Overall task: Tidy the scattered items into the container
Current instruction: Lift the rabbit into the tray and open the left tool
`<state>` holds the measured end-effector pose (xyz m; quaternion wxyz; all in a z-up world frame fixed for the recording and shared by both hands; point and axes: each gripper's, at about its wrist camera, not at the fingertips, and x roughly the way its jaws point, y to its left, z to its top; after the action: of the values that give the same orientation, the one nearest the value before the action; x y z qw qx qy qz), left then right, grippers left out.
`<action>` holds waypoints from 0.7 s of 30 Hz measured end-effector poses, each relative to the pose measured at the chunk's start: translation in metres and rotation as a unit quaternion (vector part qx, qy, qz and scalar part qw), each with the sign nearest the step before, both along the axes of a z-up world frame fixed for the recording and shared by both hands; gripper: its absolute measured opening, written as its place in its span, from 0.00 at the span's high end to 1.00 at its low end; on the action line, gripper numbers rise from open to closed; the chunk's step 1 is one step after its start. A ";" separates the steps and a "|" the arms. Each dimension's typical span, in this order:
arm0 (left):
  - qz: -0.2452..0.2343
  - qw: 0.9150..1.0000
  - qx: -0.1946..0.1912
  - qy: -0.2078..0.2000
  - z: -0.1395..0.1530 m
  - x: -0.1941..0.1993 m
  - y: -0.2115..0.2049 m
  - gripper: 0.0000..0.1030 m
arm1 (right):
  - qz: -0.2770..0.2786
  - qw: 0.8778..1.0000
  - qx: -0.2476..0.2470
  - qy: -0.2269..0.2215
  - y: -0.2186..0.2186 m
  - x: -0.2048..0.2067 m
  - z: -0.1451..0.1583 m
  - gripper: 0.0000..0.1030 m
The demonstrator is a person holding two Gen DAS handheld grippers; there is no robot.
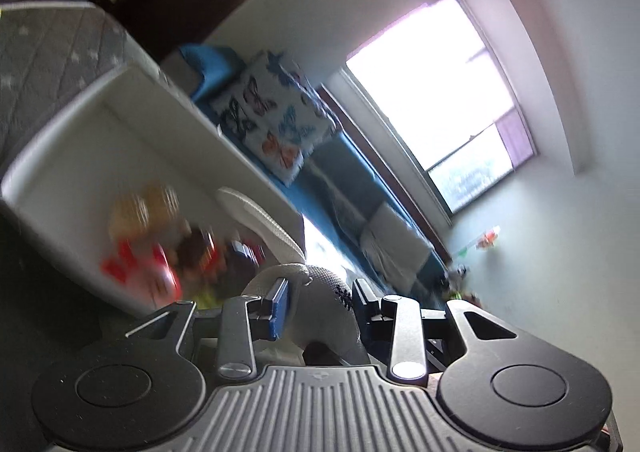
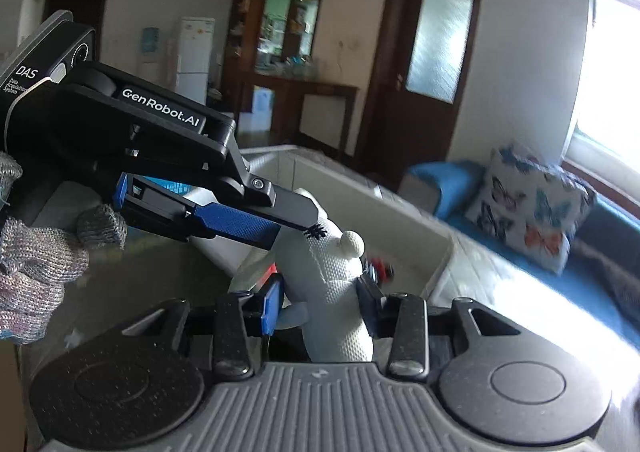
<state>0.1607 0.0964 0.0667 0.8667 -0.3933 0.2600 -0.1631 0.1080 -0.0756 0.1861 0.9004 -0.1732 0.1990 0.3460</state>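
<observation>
Left gripper (image 1: 320, 302): clenched on the white plush toy (image 1: 320, 292); in the left wrist view its blue pad (image 1: 279, 306) presses the toy at 9 o'clock and the dark finger meets it at 3 o'clock. In the right wrist view this gripper (image 2: 296, 226) reaches in from 9 o'clock, its finger lying along the top of the toy beside a black stitched mark.

Right gripper (image 2: 320, 302): clenched on the same toy (image 2: 332, 292), lower down on its body, blue pad (image 2: 272, 306) at 9 o'clock of it, dark finger at 3 o'clock.

Toy: white, textured knit, with a small round knob (image 2: 352, 244) at 1 o'clock of the body; held off the surface between both grippers, tilted, with the bin just behind it.

Bin (image 2: 400, 211): white, open-topped, rectangular; in the left wrist view it sits at 10 o'clock of the toy (image 1: 80, 123) and the picture is rolled and blurred.

Bin contents: red, orange and yellow toys (image 1: 140, 252), too blurred to name; a white ribbed thing (image 1: 260, 219) leans at the bin's near corner. In the right wrist view a small red piece (image 2: 380, 266) shows at 3 o'clock of the toy, inside the bin.

Hand (image 2: 36, 252): in a grey knitted glove, at 9 o'clock in the right wrist view, holding the left gripper's body.

Sofa (image 2: 540, 276): blue, at 3 o'clock, carrying a butterfly cushion (image 2: 528, 207).

Window (image 1: 436, 91): bright, at 1 o'clock in the left wrist view.

Door (image 2: 432, 51): dark wood with a frosted pane, at 12 o'clock in the right wrist view.
</observation>
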 end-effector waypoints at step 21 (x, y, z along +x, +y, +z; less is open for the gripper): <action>0.060 0.995 0.058 0.047 -0.037 0.025 0.026 0.65 | 0.040 0.997 -0.038 0.049 0.051 0.059 -0.046 0.47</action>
<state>0.1853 0.1226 0.0296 0.8833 -0.3641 0.2850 -0.0767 0.1666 -0.0241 0.1405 0.8677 -0.1983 0.2486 0.3821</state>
